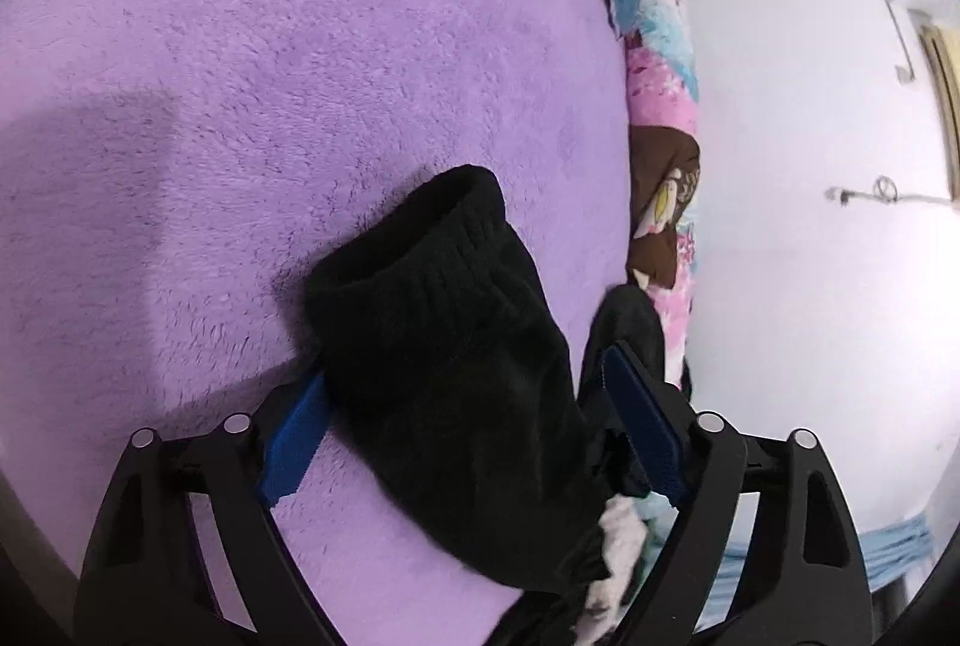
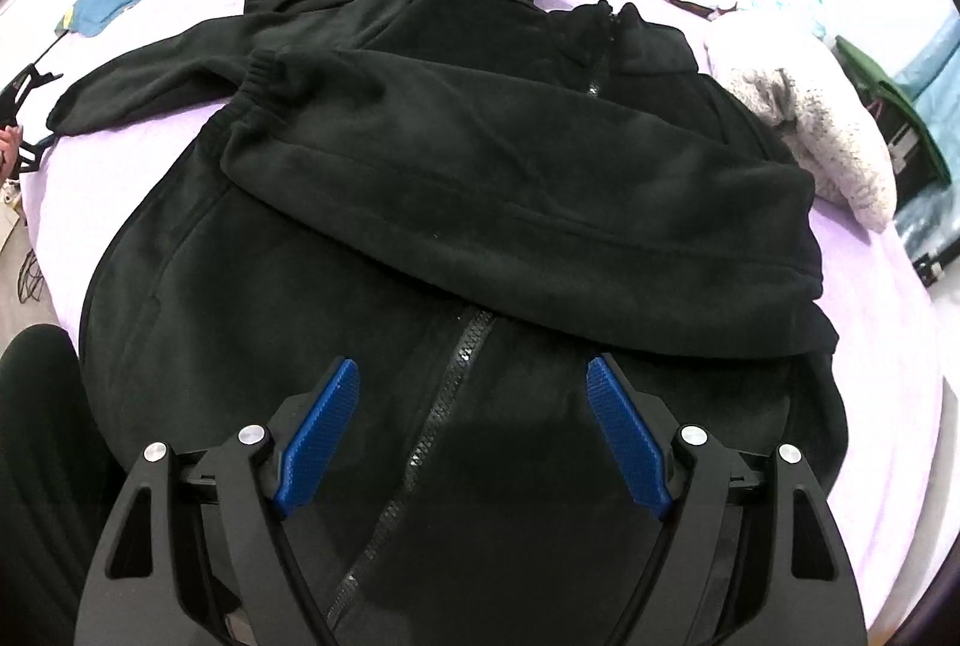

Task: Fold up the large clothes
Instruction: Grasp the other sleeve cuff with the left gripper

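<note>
Low in the left-wrist frame, the left gripper (image 1: pixel 465 406) has its blue pads (image 1: pixel 642 424) spread wide around a black sleeve (image 1: pixel 444 322), cuff resting on the purple blanket (image 1: pixel 270 63). At bottom centre of the right view, the right gripper (image 2: pixel 474 430) hangs spread, empty, over the jacket (image 2: pixel 480 202), angled forward along its zipper (image 2: pixel 444 406).

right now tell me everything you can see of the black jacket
The black jacket looks like soft fleece and lies front up on the purple blanket. Its zipper is closed down the front. One sleeve is folded across the chest, ribbed cuff toward the left. The other sleeve's cuff sits between the open fingers of the left tool. The right tool hovers open above the hem.
</note>
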Tool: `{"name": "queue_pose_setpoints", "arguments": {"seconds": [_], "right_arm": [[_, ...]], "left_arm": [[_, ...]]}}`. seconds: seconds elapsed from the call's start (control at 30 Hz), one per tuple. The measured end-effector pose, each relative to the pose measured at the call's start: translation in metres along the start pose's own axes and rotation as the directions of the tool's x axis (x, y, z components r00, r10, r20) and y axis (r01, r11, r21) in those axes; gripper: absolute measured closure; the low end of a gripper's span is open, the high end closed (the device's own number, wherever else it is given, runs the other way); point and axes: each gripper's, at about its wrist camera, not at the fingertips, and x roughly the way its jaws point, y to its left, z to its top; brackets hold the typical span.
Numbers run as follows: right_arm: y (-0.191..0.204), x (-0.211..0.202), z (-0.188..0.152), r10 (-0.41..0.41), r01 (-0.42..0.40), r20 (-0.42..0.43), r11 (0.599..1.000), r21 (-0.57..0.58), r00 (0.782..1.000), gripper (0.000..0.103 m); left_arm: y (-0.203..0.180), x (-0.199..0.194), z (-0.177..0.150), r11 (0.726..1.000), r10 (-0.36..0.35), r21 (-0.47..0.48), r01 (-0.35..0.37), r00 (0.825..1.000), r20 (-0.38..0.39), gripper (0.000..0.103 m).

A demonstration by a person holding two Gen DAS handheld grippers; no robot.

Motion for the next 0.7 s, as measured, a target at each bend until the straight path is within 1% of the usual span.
{"name": "queue_pose_setpoints", "arguments": {"seconds": [0.03,0.07,0.13,0.2,0.23,0.27,0.3,0.37,0.43,0.47,0.5,0.57,0.63,0.67,0.7], "right_arm": [[-0.004,-0.001,0.000,0.035,-0.036,0.006,0.999,0.031,0.999,0.026],[-0.006,-0.003,0.000,0.046,-0.046,0.010,0.998,0.047,0.999,0.026],[-0.009,-0.006,0.000,0.054,-0.056,0.023,0.996,0.063,0.998,0.026],[-0.009,-0.009,0.000,0.052,-0.054,0.034,0.997,0.056,0.998,0.026],[-0.010,-0.010,0.000,0.053,-0.056,0.038,0.997,0.055,0.998,0.026],[-0.011,-0.012,0.000,0.059,-0.062,0.045,0.996,0.058,0.997,0.026],[-0.012,-0.013,0.000,0.061,-0.063,0.048,0.996,0.059,0.997,0.026],[-0.016,-0.017,0.001,0.058,-0.062,0.057,0.996,0.068,0.997,0.026],[-0.020,-0.022,0.005,0.076,-0.082,0.075,0.993,0.087,0.994,0.026],[-0.022,-0.025,0.007,0.082,-0.090,0.084,0.991,0.094,0.993,0.026],[-0.023,-0.029,0.011,0.089,-0.098,0.093,0.990,0.105,0.992,0.026],[-0.025,-0.034,0.016,0.101,-0.113,0.101,0.986,0.125,0.990,0.026],[-0.027,-0.042,0.021,0.124,-0.140,0.110,0.979,0.148,0.986,0.026],[-0.027,-0.047,0.024,0.132,-0.149,0.112,0.977,0.153,0.985,0.026],[-0.027,-0.053,0.028,0.147,-0.164,0.117,0.975,0.153,0.982,0.026]], "left_arm": [[0.003,0.001,0.001,1.000,-0.012,-0.015,0.012,1.000,0.002,0.042],[0.005,0.001,0.003,0.999,-0.021,-0.026,0.021,1.000,0.001,0.050],[0.004,0.003,0.003,1.000,0.015,-0.018,-0.015,1.000,0.000,0.077],[-0.001,0.004,0.001,0.999,0.047,0.012,-0.047,0.999,0.003,0.082],[-0.005,0.004,-0.001,0.998,0.061,0.030,-0.061,0.998,0.008,0.089],[-0.010,0.004,-0.003,0.996,0.072,0.055,-0.073,0.997,0.012,0.092],[-0.016,0.001,-0.006,0.992,0.084,0.088,-0.086,0.996,0.027,0.095],[-0.032,-0.002,-0.011,0.982,0.105,0.149,-0.112,0.993,0.051,0.096],[-0.058,-0.006,-0.023,0.956,0.132,0.254,-0.148,0.988,0.082,0.096],[-0.075,-0.009,-0.032,0.936,0.131,0.317,-0.155,0.987,0.098,0.096],[-0.086,-0.011,-0.039,0.921,0.128,0.355,-0.158,0.986,0.107,0.096],[-0.116,-0.016,-0.057,0.875,0.124,0.452,-0.173,0.983,0.136,0.096],[-0.140,-0.021,-0.075,0.833,0.114,0.522,-0.180,0.981,0.157,0.097],[-0.150,-0.022,-0.083,0.818,0.105,0.547,-0.179,0.981,0.165,0.097],[-0.164,-0.024,-0.096,0.791,0.093,0.585,-0.180,0.980,0.176,0.097]]}}
